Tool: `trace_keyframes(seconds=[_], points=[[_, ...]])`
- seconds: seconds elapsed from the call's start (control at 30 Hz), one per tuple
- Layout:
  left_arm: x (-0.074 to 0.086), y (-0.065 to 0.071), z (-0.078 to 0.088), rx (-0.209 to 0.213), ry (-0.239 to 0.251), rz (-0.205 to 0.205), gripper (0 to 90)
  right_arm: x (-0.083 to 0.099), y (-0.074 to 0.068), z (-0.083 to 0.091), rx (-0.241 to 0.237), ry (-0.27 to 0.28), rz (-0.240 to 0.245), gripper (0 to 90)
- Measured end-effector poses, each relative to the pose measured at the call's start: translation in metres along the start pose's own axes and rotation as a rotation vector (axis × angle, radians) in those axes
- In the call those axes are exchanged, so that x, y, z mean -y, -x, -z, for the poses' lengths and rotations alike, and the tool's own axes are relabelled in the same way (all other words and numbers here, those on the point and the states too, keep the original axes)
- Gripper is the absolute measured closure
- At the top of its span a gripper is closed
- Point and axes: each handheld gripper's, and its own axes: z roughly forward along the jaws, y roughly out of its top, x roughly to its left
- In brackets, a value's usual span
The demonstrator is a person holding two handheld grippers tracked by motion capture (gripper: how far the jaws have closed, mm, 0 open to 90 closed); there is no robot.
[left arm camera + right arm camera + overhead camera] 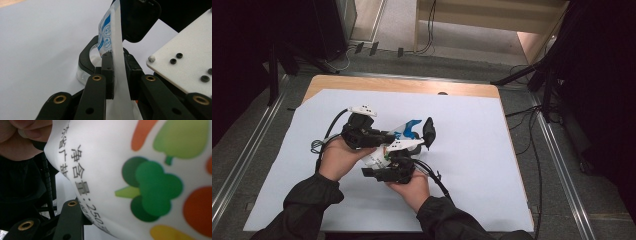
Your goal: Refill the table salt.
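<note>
A white pouch (pixel 408 129) with blue print is held up over the middle of the table between both grippers. My left gripper (pixel 386 136) comes in from the left. In the left gripper view it (pixel 118 72) is shut on the pouch's thin flat edge (pixel 117 47). My right gripper (pixel 411 140) reaches up from below with a white plate on top, and one black jaw stands to the right of the pouch. In the right gripper view the pouch's side (pixel 140 170), printed with vegetables and black characters, bulges close over the left finger (pixel 70 220), which presses against it.
A pale sheet (pixel 472 165) covers the wooden table (pixel 412 86). Black cables (pixel 437 182) trail from the grippers toward the person. Black stands (pixel 537 75) and more cables lie on the floor around the table. A hand (pixel 20 137) shows at the top left of the right gripper view.
</note>
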Motion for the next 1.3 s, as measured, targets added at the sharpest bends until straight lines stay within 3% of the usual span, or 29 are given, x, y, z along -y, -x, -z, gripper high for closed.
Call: trace_keyframes(seconds=[0.5,1.07,1.3], points=[[-0.0002,0.0002,-0.0008,0.000,-0.002,-0.002,82.0,0.0000,0.0004,0.0003,0.000,-0.001,-0.004,57.9],[-0.0013,0.0014,-0.0020,0.004,0.004,0.012,82.0,0.0015,-0.0014,-0.0023,0.025,-0.007,0.026,56.4],[-0.0015,0.0021,-0.0012,0.005,0.009,0.015,81.4,0.0008,-0.0006,-0.0014,0.024,-0.003,0.017,59.5]])
